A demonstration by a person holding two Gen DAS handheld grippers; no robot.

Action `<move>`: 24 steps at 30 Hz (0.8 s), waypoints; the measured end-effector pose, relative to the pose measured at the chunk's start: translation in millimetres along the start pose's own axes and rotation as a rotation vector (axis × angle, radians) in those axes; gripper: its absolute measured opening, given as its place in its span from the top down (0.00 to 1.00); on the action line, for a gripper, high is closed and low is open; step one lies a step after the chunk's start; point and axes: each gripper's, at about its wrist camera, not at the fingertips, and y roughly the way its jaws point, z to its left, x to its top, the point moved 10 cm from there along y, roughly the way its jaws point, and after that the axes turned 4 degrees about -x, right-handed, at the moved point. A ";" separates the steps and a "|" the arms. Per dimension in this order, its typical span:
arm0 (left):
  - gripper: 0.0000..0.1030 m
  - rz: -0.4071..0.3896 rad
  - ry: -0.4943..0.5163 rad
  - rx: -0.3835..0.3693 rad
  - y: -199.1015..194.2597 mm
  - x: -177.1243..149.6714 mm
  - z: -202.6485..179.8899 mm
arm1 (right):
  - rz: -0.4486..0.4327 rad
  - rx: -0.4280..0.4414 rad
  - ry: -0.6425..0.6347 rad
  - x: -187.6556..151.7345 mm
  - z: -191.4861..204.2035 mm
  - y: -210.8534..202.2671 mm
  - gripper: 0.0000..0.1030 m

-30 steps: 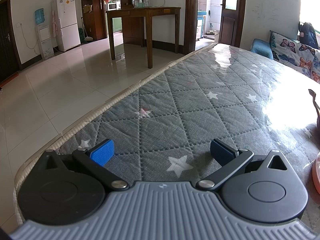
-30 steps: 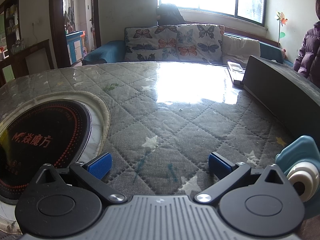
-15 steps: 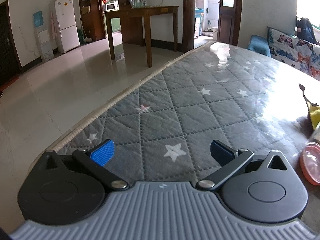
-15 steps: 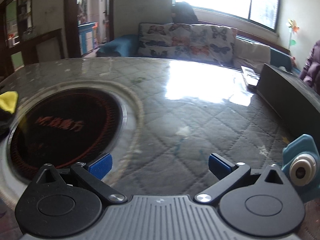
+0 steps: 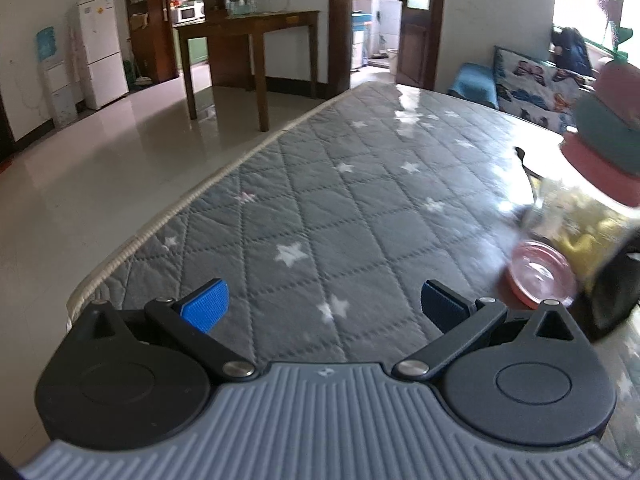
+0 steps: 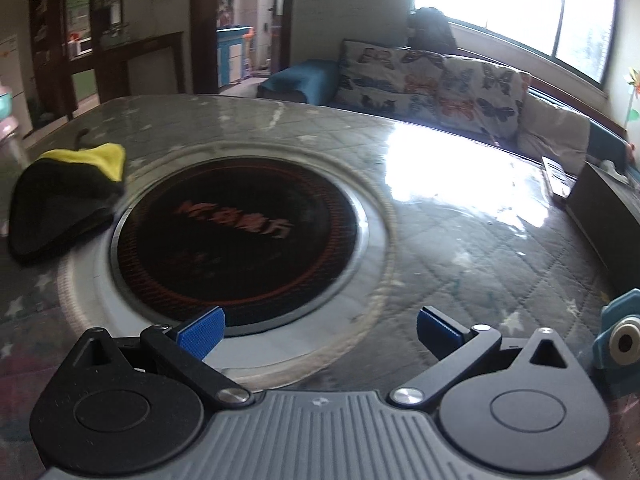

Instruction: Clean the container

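Tongs of both hands, left and right, hang spread and empty over the quilted desk, the clear container lying right of the left tongs, nearer them, with the cloth far left of the right tongs.

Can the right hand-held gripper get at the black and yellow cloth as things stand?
Probably yes. The right hand-held gripper is open and empty, and the black and yellow cloth lies uncovered ahead to its left beside the round cooktop; nothing stands between them.
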 end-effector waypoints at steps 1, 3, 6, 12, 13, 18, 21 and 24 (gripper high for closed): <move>0.00 0.004 0.006 -0.007 -3.0 -1.6 -4.0 | 0.005 0.014 -0.011 -0.8 7.5 -3.6 0.00; 0.00 0.011 0.018 -0.021 -9.2 -4.9 -12.1 | 0.005 0.028 -0.024 -1.7 14.9 -7.8 0.00; 0.00 0.022 0.037 -0.042 -18.4 -9.9 -24.3 | 0.004 0.053 -0.052 -3.1 31.8 -13.0 0.00; 0.00 0.033 0.066 -0.091 -35.5 -16.1 -48.2 | -0.009 0.118 -0.124 -1.4 68.8 -26.1 0.00; 0.00 0.034 0.073 -0.095 -37.9 -16.4 -51.8 | -0.010 0.126 -0.135 -1.3 73.5 -28.0 0.00; 0.00 0.036 0.107 -0.124 -48.1 -19.3 -71.8 | -0.023 0.177 -0.207 0.6 105.6 -39.8 0.00; 0.00 0.038 0.119 -0.135 -50.8 -19.6 -81.7 | -0.030 0.198 -0.243 1.7 122.0 -43.2 0.00; 0.00 0.043 0.124 -0.144 -51.5 -18.9 -90.4 | -0.033 0.220 -0.274 2.3 136.9 -45.9 0.00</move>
